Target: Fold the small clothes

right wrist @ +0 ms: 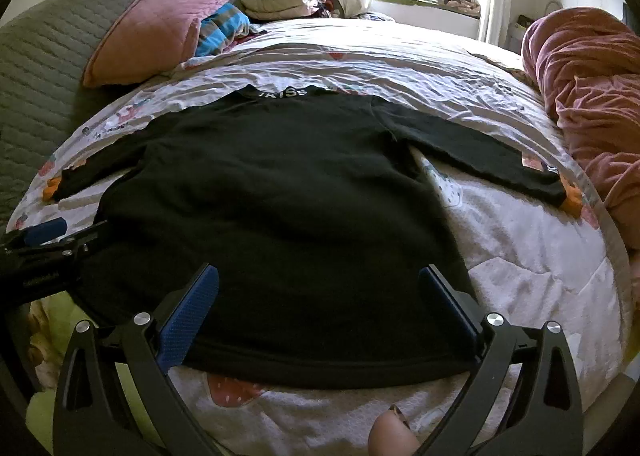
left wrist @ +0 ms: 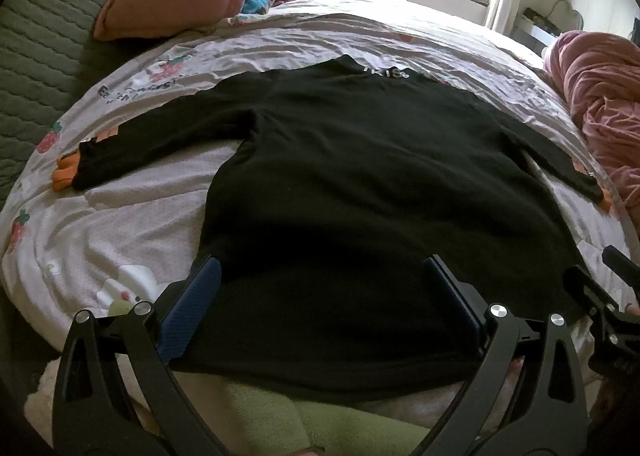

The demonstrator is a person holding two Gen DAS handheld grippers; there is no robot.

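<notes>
Black shirt spread flat on the bed, both tools poised at its hem

The bed (left wrist: 132, 216) carries the black long-sleeved shirt (left wrist: 360, 176) face down, sleeves out, collar far. The left hand-held gripper (left wrist: 320, 276) and the right hand-held gripper (right wrist: 320, 280) hover over the near hem, jaws fully spread, holding nothing. A good start, I judge: pinch a single hem corner each, evenly, then carry the fabric without dragging wrinkles

One black shirt (right wrist: 280, 192) lies on one bed (right wrist: 520, 256), with two sleeves and two orange cuffs. One pink pillow (right wrist: 156, 28) sits at ten o'clock. Two tongs: left (left wrist: 320, 296), right (right wrist: 320, 296).
</notes>
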